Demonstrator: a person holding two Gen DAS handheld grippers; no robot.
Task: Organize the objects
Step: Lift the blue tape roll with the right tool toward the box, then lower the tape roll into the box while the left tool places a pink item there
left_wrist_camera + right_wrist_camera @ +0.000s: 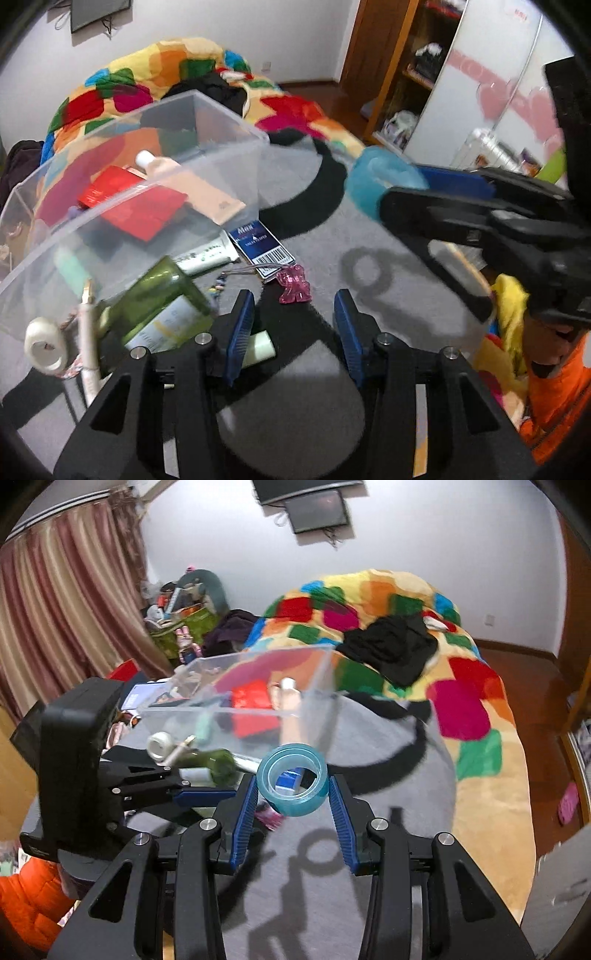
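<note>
Gripping a blue tape roll [293, 780] above the grey blanket [388, 834], the right gripper [293, 801] hovered near the clear plastic bin [258, 679]; the left gripper [294, 325] gaped empty.

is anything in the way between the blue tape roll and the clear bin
Nothing visible blocks it. The right gripper holds the blue tape roll in the air, short of the clear bin, whose open top faces it.
</note>
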